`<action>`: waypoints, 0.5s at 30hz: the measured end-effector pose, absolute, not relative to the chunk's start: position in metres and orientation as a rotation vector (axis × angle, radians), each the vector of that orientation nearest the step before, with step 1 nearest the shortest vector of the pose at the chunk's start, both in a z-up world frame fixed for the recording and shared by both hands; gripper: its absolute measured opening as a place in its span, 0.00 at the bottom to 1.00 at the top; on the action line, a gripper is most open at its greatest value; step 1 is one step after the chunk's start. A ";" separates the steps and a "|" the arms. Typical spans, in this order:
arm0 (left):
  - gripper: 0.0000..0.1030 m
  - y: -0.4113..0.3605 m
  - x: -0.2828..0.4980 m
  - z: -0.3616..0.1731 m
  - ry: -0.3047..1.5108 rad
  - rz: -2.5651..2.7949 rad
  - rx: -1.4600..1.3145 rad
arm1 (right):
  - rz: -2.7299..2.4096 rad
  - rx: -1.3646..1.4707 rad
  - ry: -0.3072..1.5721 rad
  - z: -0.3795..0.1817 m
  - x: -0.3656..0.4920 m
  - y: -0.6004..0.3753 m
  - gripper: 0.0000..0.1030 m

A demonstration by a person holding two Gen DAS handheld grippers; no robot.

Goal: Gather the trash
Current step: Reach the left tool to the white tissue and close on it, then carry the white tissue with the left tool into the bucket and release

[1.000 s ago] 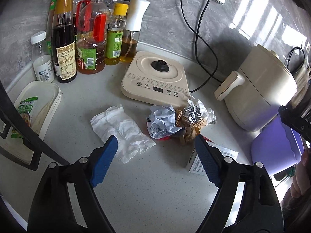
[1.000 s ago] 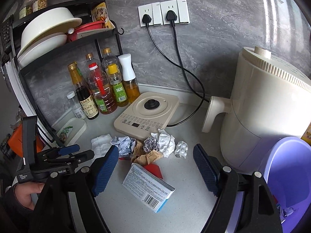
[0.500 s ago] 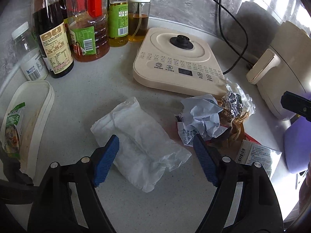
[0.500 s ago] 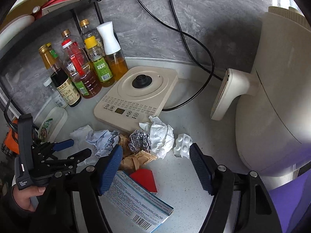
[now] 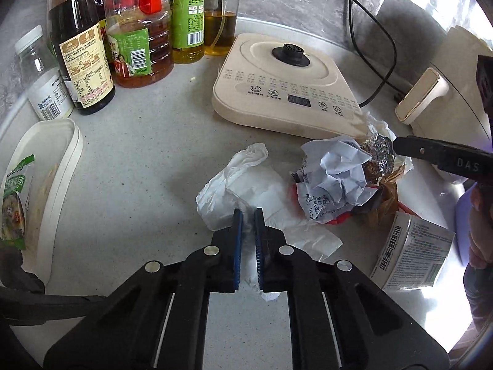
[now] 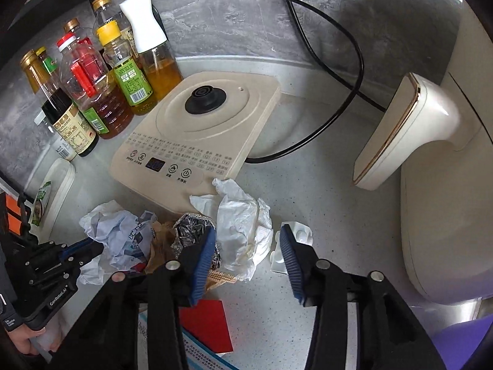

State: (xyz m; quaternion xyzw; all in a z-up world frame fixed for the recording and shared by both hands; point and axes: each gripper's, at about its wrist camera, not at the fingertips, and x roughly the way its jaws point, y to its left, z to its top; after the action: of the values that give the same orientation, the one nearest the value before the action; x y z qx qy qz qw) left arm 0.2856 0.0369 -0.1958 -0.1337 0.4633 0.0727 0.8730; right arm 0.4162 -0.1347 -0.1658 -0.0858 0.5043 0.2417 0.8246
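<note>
A pile of trash lies on the grey counter in front of the induction cooker (image 5: 283, 83). My left gripper (image 5: 248, 215) is shut on a flat white tissue (image 5: 246, 185), pinching it on the counter. Beside it lie a crumpled printed paper (image 5: 332, 169), a foil ball (image 5: 380, 154), brown paper and a small carton (image 5: 413, 249). My right gripper (image 6: 246, 240) is open, its jaws either side of a crumpled white tissue (image 6: 243, 222). The foil ball (image 6: 191, 234) touches its left finger and a white blister pack (image 6: 295, 240) lies by its right finger.
Oil and sauce bottles (image 5: 123, 30) stand at the back left. A white lid with a green packet (image 5: 40, 185) lies at the left. A cream appliance with a handle (image 6: 416, 123) stands at the right, cables run behind, and a purple bin (image 6: 462, 339) sits at the lower right.
My left gripper has gone down onto the flat white tissue and shut on it. My right gripper has moved down and forward, and its jaws have narrowed around the crumpled white tissue.
</note>
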 end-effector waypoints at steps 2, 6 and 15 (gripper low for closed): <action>0.06 0.037 0.283 -0.189 0.945 0.142 -0.289 | 0.523 -0.194 1.085 -0.169 0.414 -0.135 0.10; 0.06 0.036 0.276 -0.171 0.889 0.125 -0.300 | 0.533 -0.192 1.069 -0.163 0.406 -0.140 0.03; 0.05 0.035 0.260 -0.134 0.780 0.087 -0.349 | 0.563 -0.132 0.964 -0.113 0.378 -0.160 0.03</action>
State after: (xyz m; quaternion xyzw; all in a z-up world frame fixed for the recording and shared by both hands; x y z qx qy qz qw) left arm 0.2596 0.0354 -0.1341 -0.1690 0.3780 0.0421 0.9093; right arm 0.3777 -0.1604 -0.1134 -0.0626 0.4568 0.2671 0.8462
